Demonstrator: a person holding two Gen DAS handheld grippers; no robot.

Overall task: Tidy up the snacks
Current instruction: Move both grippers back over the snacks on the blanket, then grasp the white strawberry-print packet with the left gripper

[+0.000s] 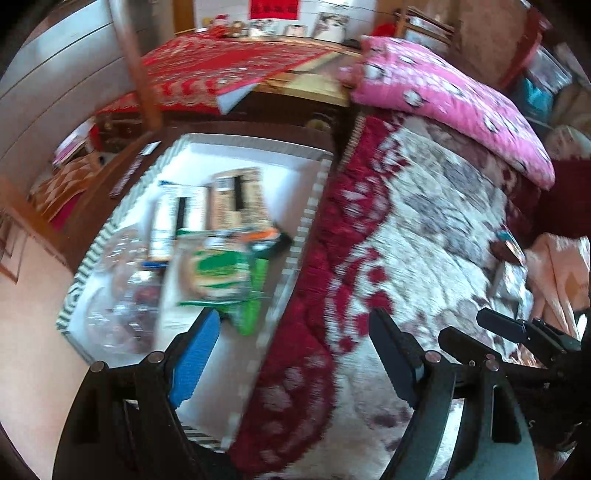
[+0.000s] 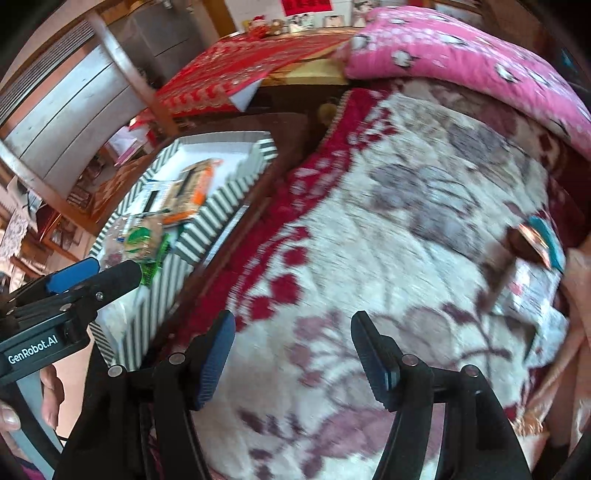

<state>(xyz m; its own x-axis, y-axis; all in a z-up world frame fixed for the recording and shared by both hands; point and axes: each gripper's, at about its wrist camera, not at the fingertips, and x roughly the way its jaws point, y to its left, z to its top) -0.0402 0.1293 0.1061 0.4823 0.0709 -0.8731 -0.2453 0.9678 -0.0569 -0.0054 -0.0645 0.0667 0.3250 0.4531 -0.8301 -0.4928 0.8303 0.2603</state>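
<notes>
Both my left gripper [image 1: 293, 345] and right gripper [image 2: 291, 354] are spread, empty; I should sweep right toward loose snack packets [image 2: 532, 258], approaching low over the blanket [image 2: 369, 258].

A cream blanket [image 2: 369, 258] patterned with dark red and mauve flowers is spread across most of both views. A pink quilt [image 1: 443, 96] dotted with small white figures is laid along its far edge. Beyond them, a red patterned cloth [image 1: 229, 70] is draped over a wooden surface, and framed pictures [image 1: 291, 27] are lined up behind it.
</notes>
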